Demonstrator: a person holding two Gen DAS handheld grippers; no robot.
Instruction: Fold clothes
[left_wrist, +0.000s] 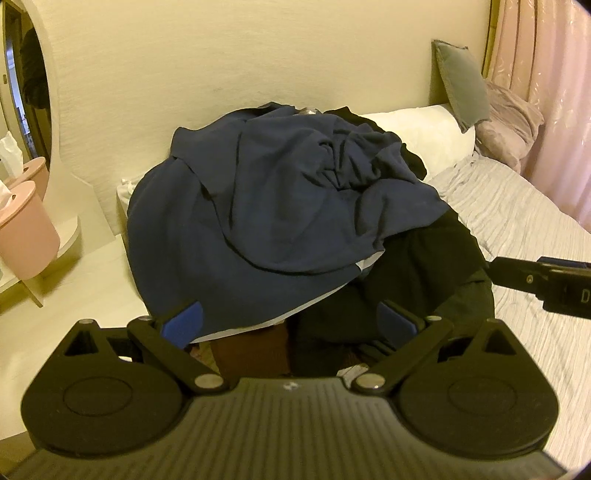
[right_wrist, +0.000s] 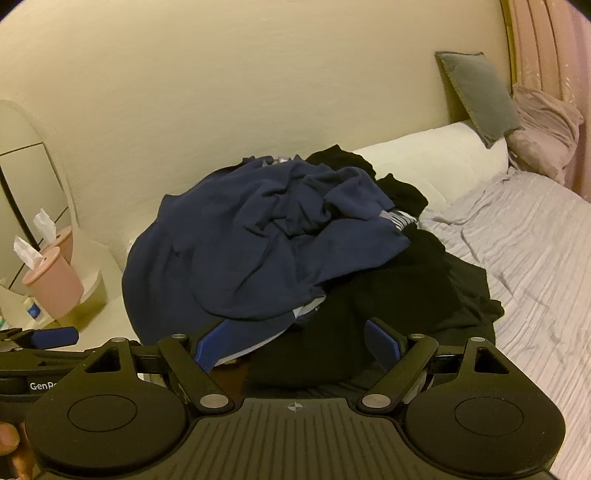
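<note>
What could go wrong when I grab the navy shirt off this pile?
The navy shirt lies tangled over the black clothes, so pulling may drag several pieces at once. The pile sits near the bed edge by the pink bin; clothes could slide off. Both the left gripper and right gripper are open and close together, so they may bump.

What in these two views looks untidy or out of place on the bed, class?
The clothes: a navy garment lies crumpled over black garments in an unfolded heap against the wall. The grey bedsheet is rumpled near the pillows. Both the left tongs and the right tongs are open, holding nothing.
</note>
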